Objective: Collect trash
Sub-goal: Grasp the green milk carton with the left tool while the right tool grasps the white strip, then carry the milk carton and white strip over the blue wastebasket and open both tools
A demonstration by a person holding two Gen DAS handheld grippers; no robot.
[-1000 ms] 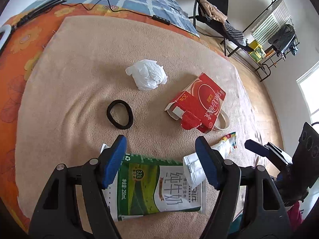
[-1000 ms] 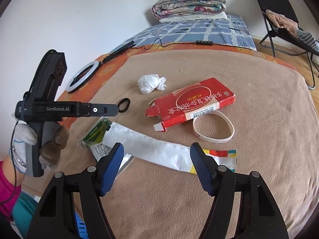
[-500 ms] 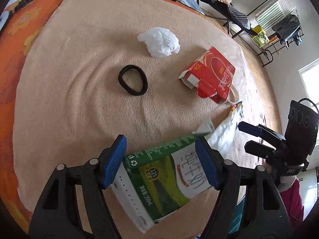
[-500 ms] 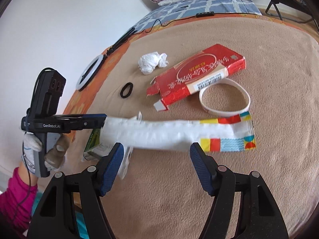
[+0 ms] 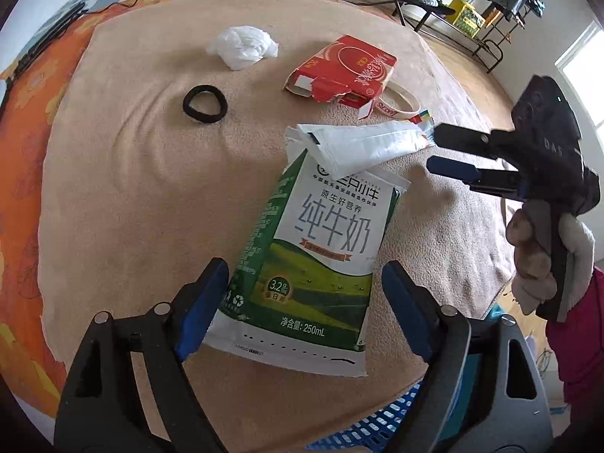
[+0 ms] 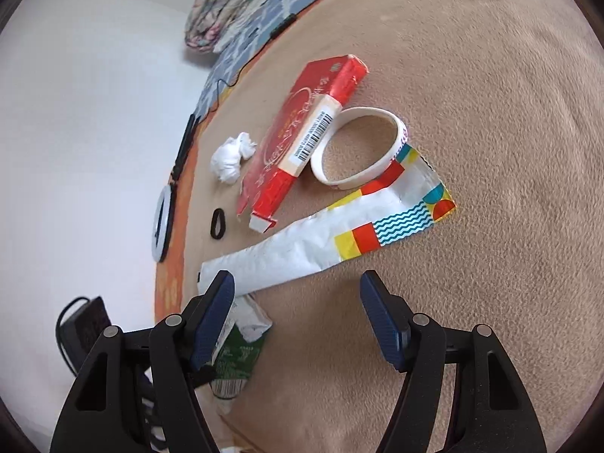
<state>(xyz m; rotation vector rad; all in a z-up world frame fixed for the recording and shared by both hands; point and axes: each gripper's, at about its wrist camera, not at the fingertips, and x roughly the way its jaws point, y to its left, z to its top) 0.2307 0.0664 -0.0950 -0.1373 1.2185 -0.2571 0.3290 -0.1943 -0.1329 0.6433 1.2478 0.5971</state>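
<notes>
A flattened green and white milk carton lies lengthwise between the fingers of my open left gripper, its base over the blanket's near edge. The left pad touches its side; the right pad stands just clear. A long white wrapper with a coloured end rests across the carton's top. My right gripper is open by that coloured end. In the right wrist view the right gripper hovers open over the wrapper, the carton behind its left finger. Farther off lie a red box, a white wristband, a crumpled white wad and a black hair tie.
Everything lies on a tan blanket over an orange floral sheet. A blue slotted basket sits below the near edge. A ring light and folded quilts are at the far side; a chair and drying rack stand beyond.
The carton has turned from sideways to lengthwise between the left fingers and slid toward the bed's edge. The wrapper shifted with it, and the right gripper swung to its coloured end.
</notes>
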